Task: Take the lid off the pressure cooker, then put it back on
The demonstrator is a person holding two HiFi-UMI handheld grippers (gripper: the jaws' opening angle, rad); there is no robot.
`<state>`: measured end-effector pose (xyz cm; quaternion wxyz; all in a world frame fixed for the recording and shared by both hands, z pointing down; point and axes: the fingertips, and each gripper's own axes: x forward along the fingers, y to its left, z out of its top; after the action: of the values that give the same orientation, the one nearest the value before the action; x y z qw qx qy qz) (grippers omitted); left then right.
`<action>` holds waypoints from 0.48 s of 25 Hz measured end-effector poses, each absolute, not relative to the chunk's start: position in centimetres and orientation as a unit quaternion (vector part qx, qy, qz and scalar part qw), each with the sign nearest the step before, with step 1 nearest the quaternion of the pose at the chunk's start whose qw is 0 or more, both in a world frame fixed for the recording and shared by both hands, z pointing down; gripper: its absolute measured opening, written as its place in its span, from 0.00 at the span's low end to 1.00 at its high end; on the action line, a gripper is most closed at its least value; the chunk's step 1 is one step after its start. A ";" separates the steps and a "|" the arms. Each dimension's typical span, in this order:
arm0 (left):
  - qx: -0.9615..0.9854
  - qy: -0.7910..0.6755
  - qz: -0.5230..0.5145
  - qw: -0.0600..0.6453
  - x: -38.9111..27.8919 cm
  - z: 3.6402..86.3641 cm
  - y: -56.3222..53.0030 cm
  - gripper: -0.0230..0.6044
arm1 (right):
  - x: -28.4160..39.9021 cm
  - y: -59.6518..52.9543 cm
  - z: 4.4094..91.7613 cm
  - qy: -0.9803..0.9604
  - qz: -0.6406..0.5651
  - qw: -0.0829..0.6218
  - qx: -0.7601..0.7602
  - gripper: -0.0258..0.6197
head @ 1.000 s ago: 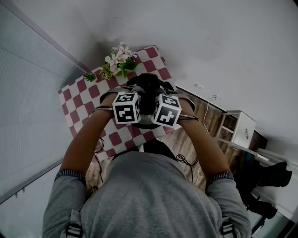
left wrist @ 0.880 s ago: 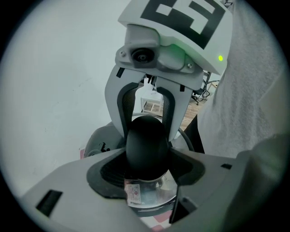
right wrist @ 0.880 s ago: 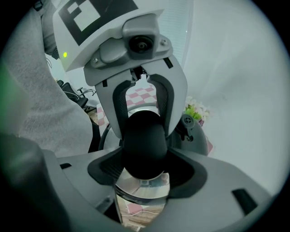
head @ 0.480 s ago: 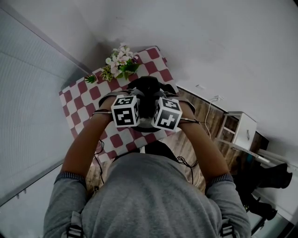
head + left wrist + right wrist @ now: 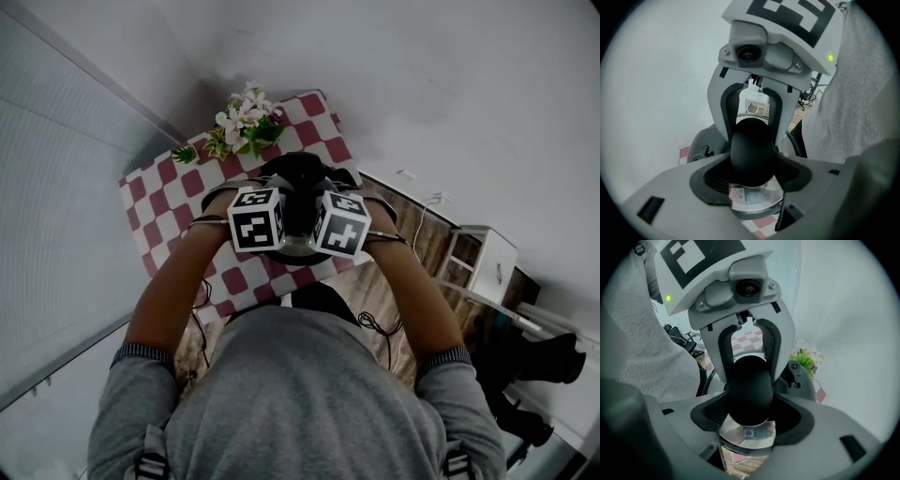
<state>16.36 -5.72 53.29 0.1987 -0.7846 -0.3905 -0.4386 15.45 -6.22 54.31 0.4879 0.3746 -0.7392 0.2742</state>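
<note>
The pressure cooker point(image 5: 298, 176), dark-lidded over a steel body, stands on the red-and-white checked table point(image 5: 169, 202). My two grippers face each other across it. In the left gripper view, my left gripper point(image 5: 751, 169) is shut on a rounded black side handle point(image 5: 751, 149), with the shiny steel body point(image 5: 754, 200) below. In the right gripper view, my right gripper point(image 5: 750, 411) is shut on the opposite black handle point(image 5: 749, 389) above the steel wall point(image 5: 747, 436). The lid's valve point(image 5: 794, 373) shows beside it. In the head view the marker cubes hide both sets of jaws point(image 5: 256, 218) point(image 5: 342, 223).
A bunch of flowers point(image 5: 244, 127) stands at the table's far edge, just behind the cooker. A white cabinet point(image 5: 483, 258) stands on the wooden floor to the right, with cables point(image 5: 375, 328) trailing near the table's edge. A white wall runs behind the table.
</note>
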 end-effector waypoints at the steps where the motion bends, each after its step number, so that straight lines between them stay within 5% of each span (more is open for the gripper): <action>1: -0.785 -0.389 -0.440 0.198 16.4 53.3 -5.8 0.51 | 15.5 -6.3 54.3 -0.740 0.272 0.487 0.376 0.49; 12: -0.797 -0.368 -0.452 0.158 16.6 53.2 -6.3 0.51 | 15.5 -6.7 54.2 -0.771 0.246 0.492 0.322 0.49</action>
<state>16.64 -6.26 53.25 0.1585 -0.7971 -0.3679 -0.4519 15.52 -6.74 54.18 0.4918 0.3218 -0.7709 0.2457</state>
